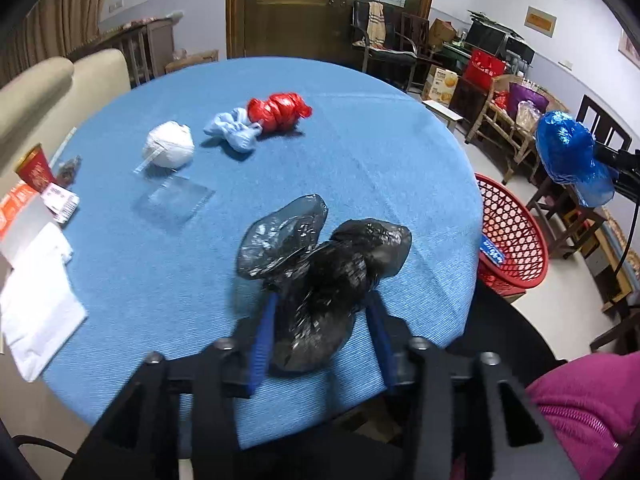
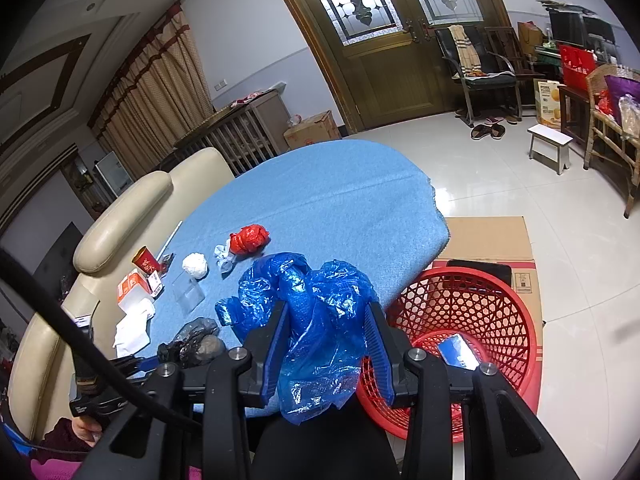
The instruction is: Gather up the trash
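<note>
Right now, near to far, here is how it stands.
Left gripper [image 1: 320,312]: blue fingers pressed in on the black plastic bag [image 1: 320,264], pinching its crumpled middle, the bag resting low over the near edge of the blue tablecloth [image 1: 360,168].
Right gripper [image 2: 326,320]: fingers clamped on the blue plastic bag [image 2: 308,320], which hangs between them, held up off the table, above the table's edge and just beside the basket.
Red basket [image 2: 472,304]: on the floor right beside the table, standing on flattened cardboard [image 2: 488,240]; one blue-and-white wrapper [image 2: 458,351] lies inside.
Clear plastic sheet [image 1: 174,200]: flat on the cloth, beyond the black bag.
Left edge of table: white papers [image 1: 38,300], an orange-and-white carton [image 1: 16,216], a red paper cup [image 1: 36,168].
White wad [image 1: 170,144]: mid-table, just past the clear sheet.
Pale blue wad [image 1: 234,130]: beside the white one, touching the red plastic bag [image 1: 278,111].
Farther off: wooden door [image 1: 296,20] with patterned glass, chairs along the wall.
</note>
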Motion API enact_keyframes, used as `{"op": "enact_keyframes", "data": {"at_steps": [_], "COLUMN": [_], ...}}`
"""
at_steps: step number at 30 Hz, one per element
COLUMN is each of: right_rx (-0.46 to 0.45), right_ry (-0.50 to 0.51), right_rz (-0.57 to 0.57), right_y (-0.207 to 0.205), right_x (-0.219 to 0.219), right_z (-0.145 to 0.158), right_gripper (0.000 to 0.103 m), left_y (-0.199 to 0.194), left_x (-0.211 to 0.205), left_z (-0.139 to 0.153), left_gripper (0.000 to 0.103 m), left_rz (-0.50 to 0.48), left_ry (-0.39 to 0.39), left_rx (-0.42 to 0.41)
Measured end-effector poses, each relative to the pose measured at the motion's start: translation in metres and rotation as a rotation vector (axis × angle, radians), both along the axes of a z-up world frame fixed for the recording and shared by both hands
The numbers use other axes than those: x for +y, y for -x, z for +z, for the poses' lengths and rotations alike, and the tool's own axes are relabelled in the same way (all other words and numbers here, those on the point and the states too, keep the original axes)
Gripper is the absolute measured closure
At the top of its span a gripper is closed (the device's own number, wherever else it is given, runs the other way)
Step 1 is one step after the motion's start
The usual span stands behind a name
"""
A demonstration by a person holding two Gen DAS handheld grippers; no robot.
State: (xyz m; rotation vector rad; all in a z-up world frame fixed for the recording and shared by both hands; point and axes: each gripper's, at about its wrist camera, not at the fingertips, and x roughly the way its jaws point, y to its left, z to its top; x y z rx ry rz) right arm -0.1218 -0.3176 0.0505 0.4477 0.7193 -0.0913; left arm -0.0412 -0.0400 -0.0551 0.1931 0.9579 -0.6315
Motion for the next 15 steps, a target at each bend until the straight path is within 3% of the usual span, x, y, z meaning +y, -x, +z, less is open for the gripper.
{"op": "enact_keyframes", "data": {"at_steps": [2,6,15], "right_rx": [0.002,0.004,0.013], "right_ry": [0.000,0.000,0.004], "right_rz": [0.001,0.009,0.019], "right_y": [0.000,-0.001,-0.004], "right_x": [0.001,0.002,0.004], "right_z": [0.000,0.000,-0.001], "right_gripper": [0.062,0.062,0.062], "left_y": [0.001,0.000,-0.014], "left_x": [0.003,0.004,-0.018], "left_z": [0.005,0.010,-0.013], "left_gripper": [0.055,0.039,0.038], "left_rz": [-0.007,-0.014,-0.071], "left_ry": [0.007,-0.001,-0.008], "left_rx": [-0.010,-0.042,0.023]}}
